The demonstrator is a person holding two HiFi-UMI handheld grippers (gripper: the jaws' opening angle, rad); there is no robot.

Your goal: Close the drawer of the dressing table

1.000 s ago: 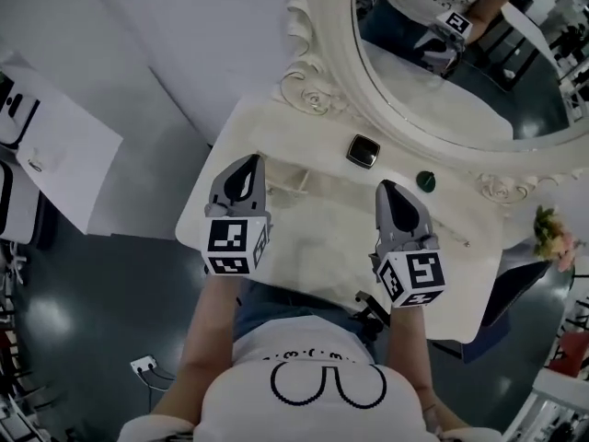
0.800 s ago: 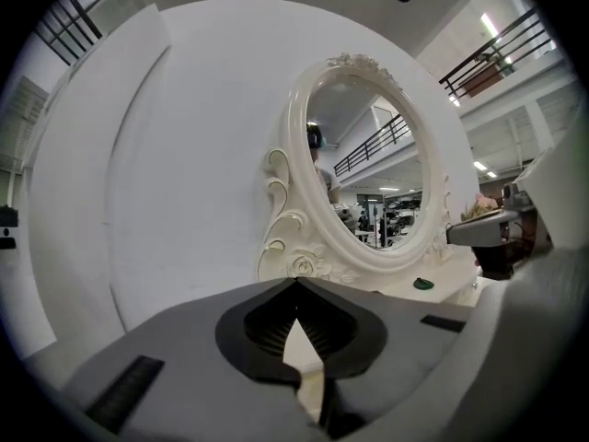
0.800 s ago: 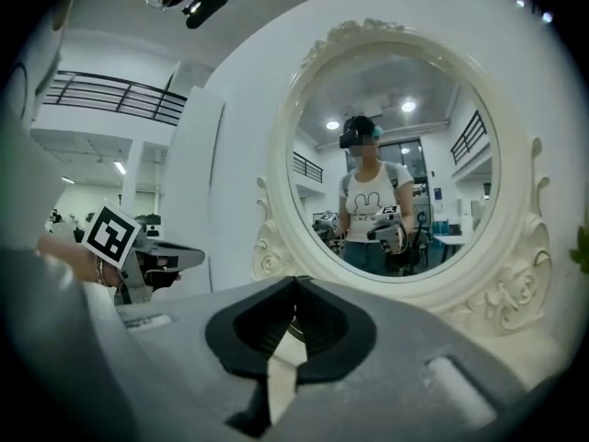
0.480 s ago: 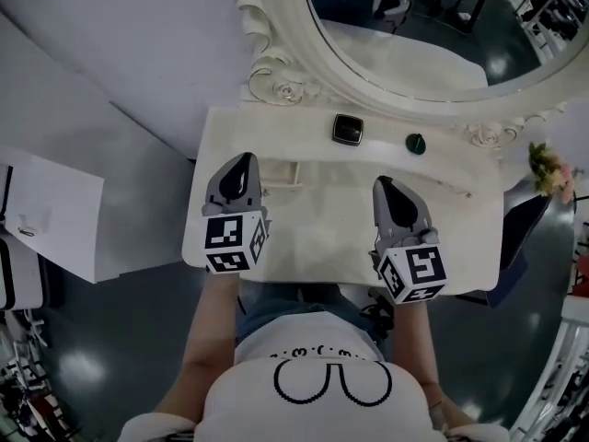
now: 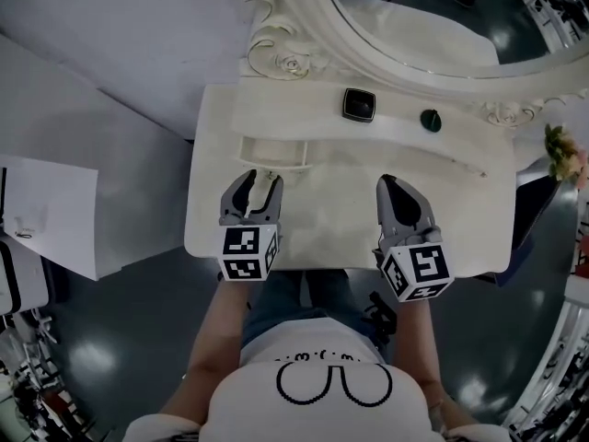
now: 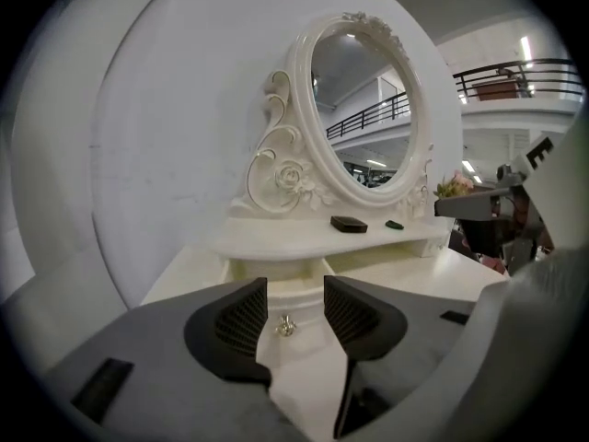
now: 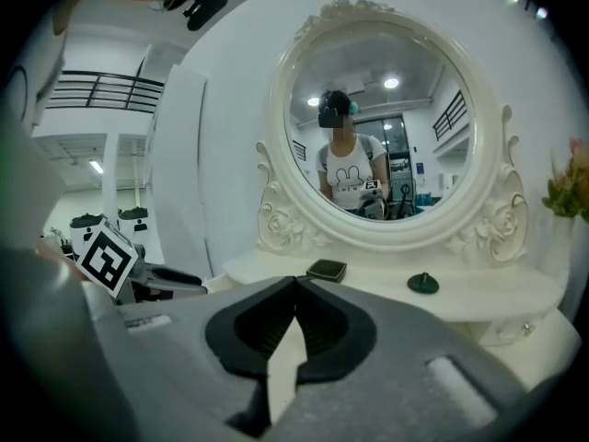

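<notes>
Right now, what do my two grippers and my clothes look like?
Both the left gripper and right gripper are grey shells with black ribbed fingers and a white cube of black square markers behind. The left's fingers are opening, empty, the drawer knob ahead. You wear a white T-shirt with a black line print.

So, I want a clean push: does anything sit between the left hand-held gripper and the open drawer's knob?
Nothing visible does. The left hand-held gripper, jaws opening, faces the drawer front, and its knob shows in the gap, untouched.
</notes>
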